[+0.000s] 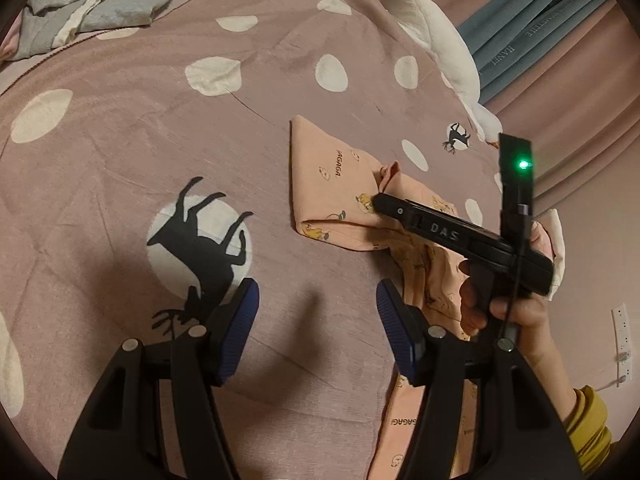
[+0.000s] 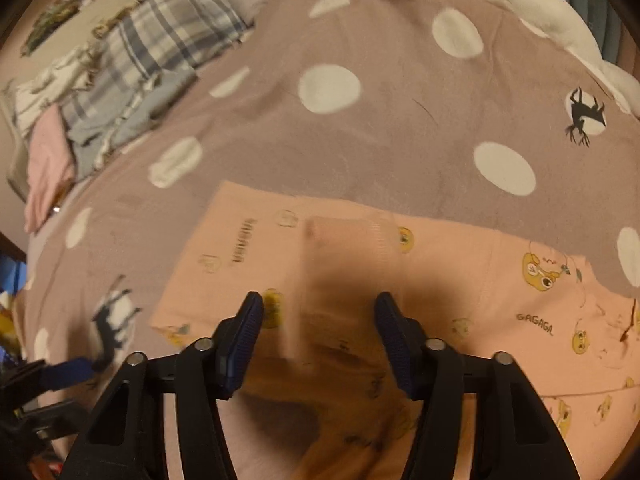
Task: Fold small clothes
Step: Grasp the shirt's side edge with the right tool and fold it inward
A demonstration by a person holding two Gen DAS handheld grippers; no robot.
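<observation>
L gripper (image 1: pixel 318 308): my jaws stand apart, nothing between the blue pads (image 1: pixel 242 312), only bare bedspread (image 1: pixel 120 128) under them. It hovers over the mauve cover w/ white dots, just beside the black deer print (image 1: pixel 200 240).

R gripper (image 2: pixel 319 320): jaws part-open, narrower than L. Pink cloth lies beneath and between the pads (image 2: pixel 390 332) in the R wrist view, but that view is blurred and I can't tell whether the pads touch it; no pinch visible. In the L wrist view the same tool's black body marked "DAS" (image 1: pixel 460 236) reaches over the garment, tip at a bunched-up bit of cloth near the garment's middle; green light on its upright part. My hand (image 1: pixel 500 300) grips its handle, mustard sleeve (image 1: pixel 592 424) at the wrist.

Task item: peach-pink small garment (image 1: pixel 332 188), yellow cartoon prints and "GAGAGA" text, lies on the bedspread to the right of L gripper. Far end is folded flat w/ a clean edge; near part trails loose toward me, rumpled.

Containers: can't make out any. Loose pile instead: grey and plaid clothes (image 1: pixel 100 4) heaped at the far left edge of the bed, well apart from the pink garment. White plush toy (image 1: pixel 436 44) along the far right edge; teal curtain (image 1: pixel 532 36) beyond it.
</observation>
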